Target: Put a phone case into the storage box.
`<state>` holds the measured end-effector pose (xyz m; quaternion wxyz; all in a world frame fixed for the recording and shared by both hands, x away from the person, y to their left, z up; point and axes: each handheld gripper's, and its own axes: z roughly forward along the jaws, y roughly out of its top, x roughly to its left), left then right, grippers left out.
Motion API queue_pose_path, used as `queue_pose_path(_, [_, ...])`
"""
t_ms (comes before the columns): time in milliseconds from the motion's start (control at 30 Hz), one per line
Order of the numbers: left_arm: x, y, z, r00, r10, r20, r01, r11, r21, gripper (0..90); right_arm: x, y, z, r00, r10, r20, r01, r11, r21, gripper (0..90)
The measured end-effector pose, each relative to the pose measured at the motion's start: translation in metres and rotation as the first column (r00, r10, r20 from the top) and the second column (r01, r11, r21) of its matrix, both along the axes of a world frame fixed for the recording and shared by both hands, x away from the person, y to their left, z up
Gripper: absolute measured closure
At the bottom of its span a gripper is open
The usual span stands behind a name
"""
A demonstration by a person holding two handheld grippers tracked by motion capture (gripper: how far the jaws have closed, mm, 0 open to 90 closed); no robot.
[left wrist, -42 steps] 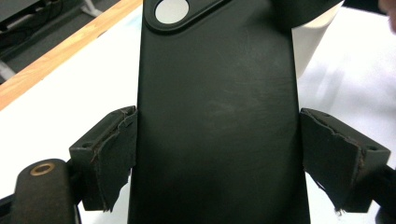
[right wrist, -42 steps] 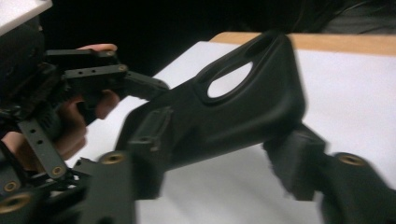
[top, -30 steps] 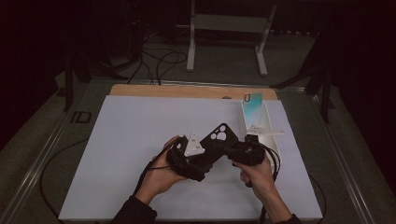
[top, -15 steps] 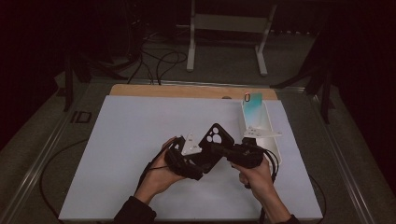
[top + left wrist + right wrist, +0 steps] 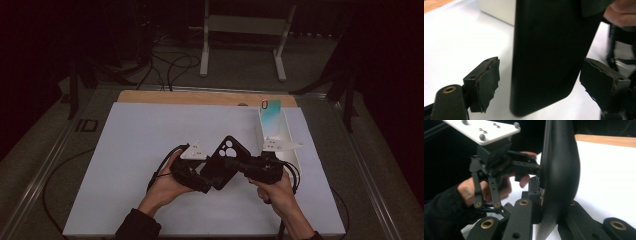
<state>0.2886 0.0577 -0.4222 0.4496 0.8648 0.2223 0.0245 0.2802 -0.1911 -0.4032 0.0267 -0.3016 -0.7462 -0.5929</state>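
1. White tabletop (image 5: pixel 125 150) spans the scene, dark floor beyond it.
2. Black phone case (image 5: pixel 224 159) is held above the tabletop's near middle.
3. Right gripper (image 5: pixel 235 163) has its jaws clamped on the case's edge.
4. Left gripper (image 5: pixel 206 181) straddles the case's end, jaws spread, pads (image 5: pixel 486 82) clear of it.

Your white mat (image 5: pixel 130 150) lies open to the left and along the near edge. At far right, the white tray (image 5: pixel 290 145) blocks passage, just beside your right gripper (image 5: pixel 231 162).
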Motion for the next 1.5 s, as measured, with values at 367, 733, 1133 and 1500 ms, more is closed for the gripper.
queue_pose_path(367, [-0.002, 0.002, 0.001, 0.9965, -0.082, -0.017, 0.081, 0.9959, -0.039, 43.7, -0.001, -0.002, 0.002, 0.998, 0.058, 0.026, -0.058, 0.9983, 0.006, 85.2])
queue_pose_path(733, [-0.004, 0.004, -0.004, 0.9944, -0.105, -0.011, 0.104, 0.9933, -0.049, 70.1, 0.002, -0.005, 0.006, 0.9966, 0.01, 0.082, -0.002, 0.9959, -0.091, 60.7])
queue_pose_path(1133, [-0.007, 0.005, -0.002, 0.9961, -0.08, 0.036, 0.082, 0.9951, -0.055, 79.7, 0.003, -0.001, 0.006, 0.9971, -0.051, 0.056, 0.056, 0.9942, -0.092, 29.3])
queue_pose_path(1500, [-0.001, 0.01, -0.005, 0.999, 0.032, 0.031, -0.031, 0.9985, -0.046, 80.0, -0.001, -0.004, 0.015, 0.9739, -0.212, 0.08, 0.218, 0.9738, -0.065, 20.4])
